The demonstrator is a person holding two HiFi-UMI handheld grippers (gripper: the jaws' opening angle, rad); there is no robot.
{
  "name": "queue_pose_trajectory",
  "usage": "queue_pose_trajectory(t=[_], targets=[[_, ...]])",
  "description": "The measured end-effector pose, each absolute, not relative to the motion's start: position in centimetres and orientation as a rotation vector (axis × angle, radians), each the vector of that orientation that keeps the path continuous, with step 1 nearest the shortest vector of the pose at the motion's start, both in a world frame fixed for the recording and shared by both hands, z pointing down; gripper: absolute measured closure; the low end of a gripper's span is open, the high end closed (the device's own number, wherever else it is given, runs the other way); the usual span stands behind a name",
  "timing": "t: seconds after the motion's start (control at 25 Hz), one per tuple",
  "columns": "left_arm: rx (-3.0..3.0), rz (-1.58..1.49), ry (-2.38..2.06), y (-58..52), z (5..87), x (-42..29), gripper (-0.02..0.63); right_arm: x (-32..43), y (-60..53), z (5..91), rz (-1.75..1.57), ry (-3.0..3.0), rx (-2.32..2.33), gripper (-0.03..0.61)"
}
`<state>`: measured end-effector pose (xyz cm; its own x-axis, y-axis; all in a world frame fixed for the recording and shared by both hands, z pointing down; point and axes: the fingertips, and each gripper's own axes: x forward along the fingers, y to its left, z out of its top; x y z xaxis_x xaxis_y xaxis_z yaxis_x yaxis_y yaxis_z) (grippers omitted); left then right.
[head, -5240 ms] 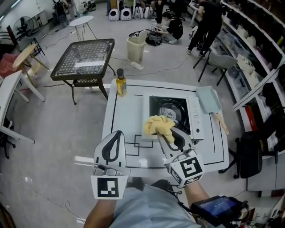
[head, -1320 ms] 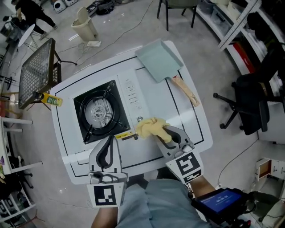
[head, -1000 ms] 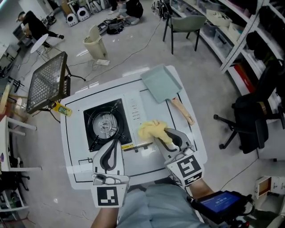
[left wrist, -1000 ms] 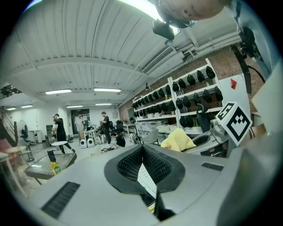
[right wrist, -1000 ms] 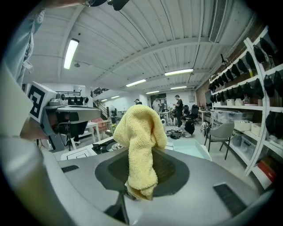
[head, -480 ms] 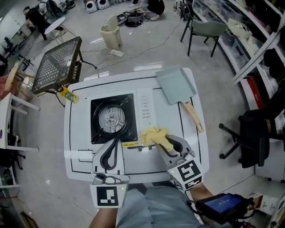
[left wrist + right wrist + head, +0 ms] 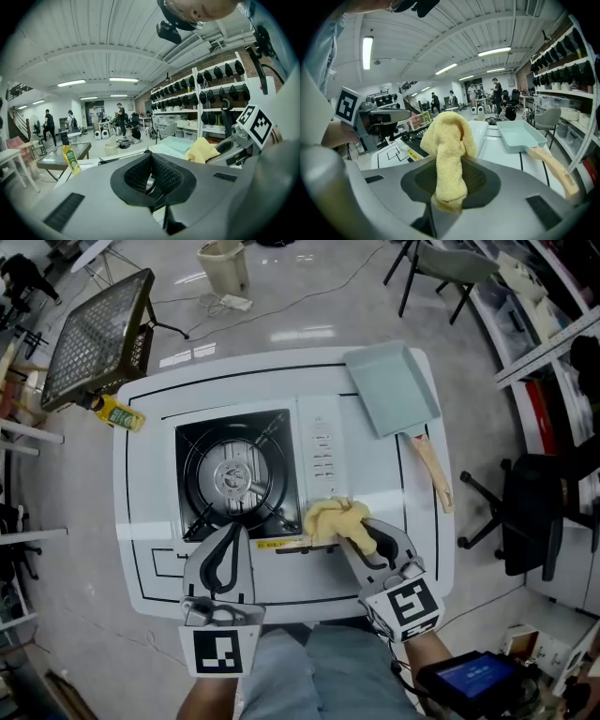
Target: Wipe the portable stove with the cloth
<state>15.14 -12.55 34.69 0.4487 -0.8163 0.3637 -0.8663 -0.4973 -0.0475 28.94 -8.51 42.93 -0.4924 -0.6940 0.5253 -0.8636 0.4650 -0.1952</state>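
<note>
I am holding the cloth [image 7: 336, 519] in the right claw [image 7: 359, 538], bunched forward of the tips, so that the soft wad meets the metal and not the claw itself. In the head view it is lying just right of the frame's middle, over the lower right corner of the stove [image 7: 322, 451], on the pale control strip beside the black burner well. I judge that it is touching the strip, though I cannot be sure of the pressure.

The right claw is pinching the cloth: in the right gripper view a yellow fold [image 7: 450, 145] is running down between the pads and a tail is hanging out below them. The jaws are only as far apart as the fold is thick.

The left claw [image 7: 225, 554] is hovering at the lower left of the stove, over the worktop [image 7: 375, 484] edge, out of the wiping path. Its pads [image 7: 151, 176] are pressed together with nothing between them.

The pan [image 7: 392, 390] is sitting at the upper right, well apart from the cloth. That leaves the control strip open for a sweep, which I take to be the step in hand.
</note>
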Motion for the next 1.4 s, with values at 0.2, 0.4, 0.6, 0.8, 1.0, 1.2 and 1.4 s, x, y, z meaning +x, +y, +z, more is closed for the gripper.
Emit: queue_pose_trajectory(t=[0.2, 0.4, 0.6, 0.8, 1.0, 1.2, 1.4], targets=[[2.546, 0.513, -1.428, -13.6, 35.6, 15.2, 0.595, 28.8, -10.7, 43.2, 0.626, -2.309, 1.324, 0.454], [2.567, 0.529, -1.365, -14.4, 35.8, 15.6, 0.595, 28.9, -12.6, 43.2, 0.622, -2.278, 1.337, 0.454], [2.567, 0.538, -1.354, -15.8, 36.0, 14.9, 0.595, 29.0, -15.1, 43.4, 0.600, -2.263, 1.340, 0.454], [2.529, 0.512, -1.375, -17.3, 35.9, 14.2, 0.595, 29.2, -17.6, 43.3, 0.586, -2.252, 1.342, 0.454], [2.524, 0.512, -1.396, -19.2, 36.0, 12.9, 0.595, 29.3, -20.0, 43.4, 0.583, -2.248, 1.361, 0.454], [2.500, 0.494, -1.421, -20.8, 35.8, 12.1, 0.595, 29.5, -22.2, 43.3, 0.571, -2.243, 1.365, 0.454], [2.493, 0.499, -1.431, -21.7, 35.8, 11.5, 0.595, 29.9, -24.5, 43.4, 0.546, -2.239, 1.367, 0.454]])
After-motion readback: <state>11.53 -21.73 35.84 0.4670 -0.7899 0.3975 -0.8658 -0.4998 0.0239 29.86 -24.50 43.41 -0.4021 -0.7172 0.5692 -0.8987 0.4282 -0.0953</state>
